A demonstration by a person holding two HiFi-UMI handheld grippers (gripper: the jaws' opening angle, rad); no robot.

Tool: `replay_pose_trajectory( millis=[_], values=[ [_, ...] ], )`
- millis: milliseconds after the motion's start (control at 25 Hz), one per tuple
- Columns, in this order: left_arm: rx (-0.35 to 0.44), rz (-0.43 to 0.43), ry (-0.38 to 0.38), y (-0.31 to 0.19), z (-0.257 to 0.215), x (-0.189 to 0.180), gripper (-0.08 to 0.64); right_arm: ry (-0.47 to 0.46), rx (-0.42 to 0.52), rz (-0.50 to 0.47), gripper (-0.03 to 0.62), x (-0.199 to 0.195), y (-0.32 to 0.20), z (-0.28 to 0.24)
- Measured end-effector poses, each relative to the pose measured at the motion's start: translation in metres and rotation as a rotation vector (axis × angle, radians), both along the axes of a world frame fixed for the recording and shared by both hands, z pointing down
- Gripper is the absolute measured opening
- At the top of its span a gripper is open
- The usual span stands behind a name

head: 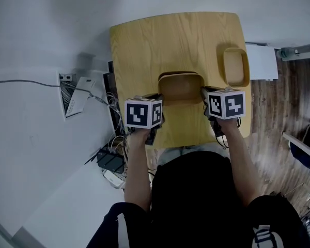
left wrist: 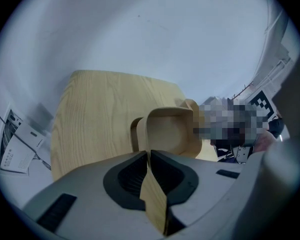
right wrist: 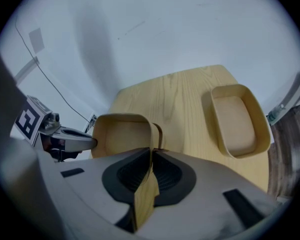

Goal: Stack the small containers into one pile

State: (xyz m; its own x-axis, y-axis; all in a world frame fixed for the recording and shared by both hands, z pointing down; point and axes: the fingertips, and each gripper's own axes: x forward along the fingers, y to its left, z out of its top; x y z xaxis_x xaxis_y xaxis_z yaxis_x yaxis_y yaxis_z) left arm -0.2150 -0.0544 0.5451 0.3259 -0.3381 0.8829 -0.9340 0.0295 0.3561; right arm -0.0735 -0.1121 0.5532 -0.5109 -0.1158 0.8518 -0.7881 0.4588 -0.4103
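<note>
A shallow light-wood container (head: 181, 88) hangs over the middle of the wooden table (head: 144, 40), held from both sides. My left gripper (head: 157, 99) is shut on its left wall, which runs between the pads (left wrist: 149, 156). My right gripper (head: 204, 94) is shut on the right wall (right wrist: 151, 154). The rim of a second container (left wrist: 135, 134) shows close against the held one; whether they are nested I cannot tell. Another container (head: 235, 66) lies alone on the table's right side, also seen in the right gripper view (right wrist: 237, 124).
The table's right edge is close to the lone container. A white sheet (head: 262, 61) lies beyond that edge over wood flooring. Left of the table, on the pale floor, are cables, a wall box (head: 72, 92) and a power strip (head: 113, 177).
</note>
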Motion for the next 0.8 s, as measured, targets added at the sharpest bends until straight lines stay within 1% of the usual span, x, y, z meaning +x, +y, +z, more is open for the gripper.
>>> replay_pose_trajectory(
  millis=[240,520,680,800],
  values=[
    [-0.001,0.070,0.002,0.007,0.001,0.037,0.035,0.010,-0.001,0.052,0.021,0.039,0.013,0.000],
    [-0.002,0.164,0.003,0.016,0.001,0.083,0.035,0.006,-0.012,0.137,0.021,0.089,0.037,0.001],
    [-0.002,0.194,0.002,0.023,0.000,0.106,0.034,-0.004,-0.027,0.187,0.021,0.114,0.052,0.001],
    [-0.008,0.213,0.005,0.025,0.004,0.119,0.032,-0.006,-0.029,0.206,0.021,0.129,0.060,0.002]
  ],
)
